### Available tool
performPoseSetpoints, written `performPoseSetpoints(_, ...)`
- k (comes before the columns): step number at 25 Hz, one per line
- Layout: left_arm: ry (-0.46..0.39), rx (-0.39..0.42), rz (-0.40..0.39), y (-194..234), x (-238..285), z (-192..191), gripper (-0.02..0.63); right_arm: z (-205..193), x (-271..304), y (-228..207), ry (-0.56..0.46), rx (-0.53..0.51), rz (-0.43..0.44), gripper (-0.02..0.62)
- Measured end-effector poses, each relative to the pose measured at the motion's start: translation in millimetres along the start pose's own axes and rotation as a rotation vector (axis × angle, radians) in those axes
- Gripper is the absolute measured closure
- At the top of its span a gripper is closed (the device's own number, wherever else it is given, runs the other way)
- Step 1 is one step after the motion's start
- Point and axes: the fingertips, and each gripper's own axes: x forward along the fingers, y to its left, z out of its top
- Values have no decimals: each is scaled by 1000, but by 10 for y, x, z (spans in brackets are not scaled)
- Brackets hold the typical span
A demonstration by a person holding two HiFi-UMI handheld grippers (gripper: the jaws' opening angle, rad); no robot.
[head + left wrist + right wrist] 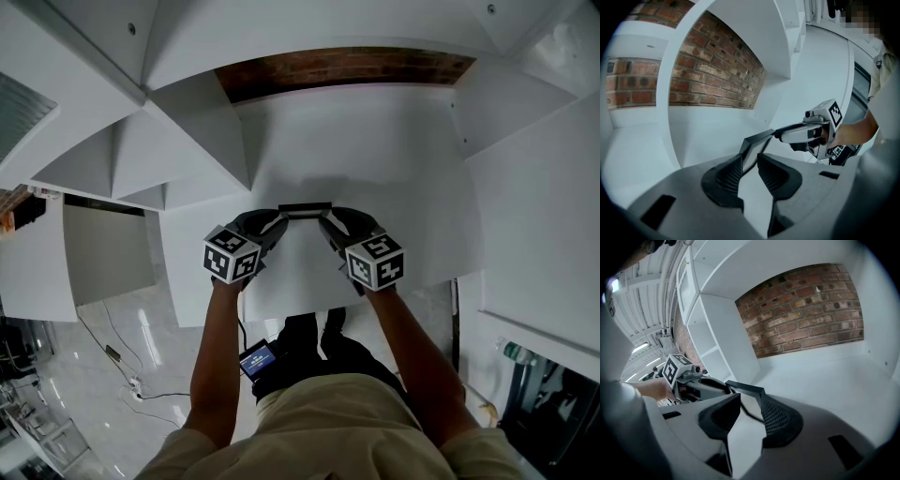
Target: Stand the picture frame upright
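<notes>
My left gripper (274, 223) and right gripper (331, 222) were each closed on one end of the picture frame (305, 208). The frame was tilted between them, over the middle of the white shelf (375, 141), nearer its front edge.

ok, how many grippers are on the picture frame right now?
2. The left gripper holds the left end of the picture frame; the right gripper holds its right end, both over the white shelf. No other gripper is in view.
</notes>
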Motion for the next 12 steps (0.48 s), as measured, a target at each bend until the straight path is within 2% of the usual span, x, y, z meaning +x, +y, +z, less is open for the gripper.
performPoseSetpoints(12, 3, 11, -4, 3, 1, 19, 523, 10, -6, -41, 0, -5, -6, 462)
